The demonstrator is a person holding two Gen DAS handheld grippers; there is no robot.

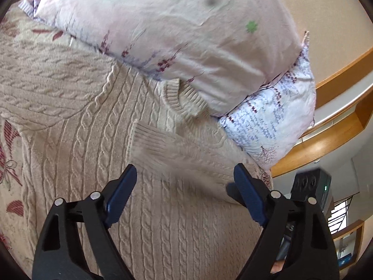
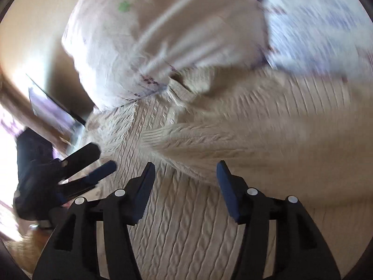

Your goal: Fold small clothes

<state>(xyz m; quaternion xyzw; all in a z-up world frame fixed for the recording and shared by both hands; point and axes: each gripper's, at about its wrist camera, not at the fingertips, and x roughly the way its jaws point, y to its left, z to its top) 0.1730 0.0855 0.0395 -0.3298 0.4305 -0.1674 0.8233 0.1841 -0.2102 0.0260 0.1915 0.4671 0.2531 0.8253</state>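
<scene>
Left gripper (image 1: 185, 178): jaws spread wide over cream sweater (image 1: 163, 221), nothing pinched, no visible contact. Sweater laid on bedspread (image 1: 9, 163), sleeve (image 1: 167, 147) folded across chest, collar tucked under pillow (image 1: 163, 35). Right gripper (image 2: 185, 172): jaws parted, empty, above sleeve (image 2: 198, 144). Risk: pillow pinning collar, likely to drag or skew next fold; loose sleeve liable to slip off.
</scene>
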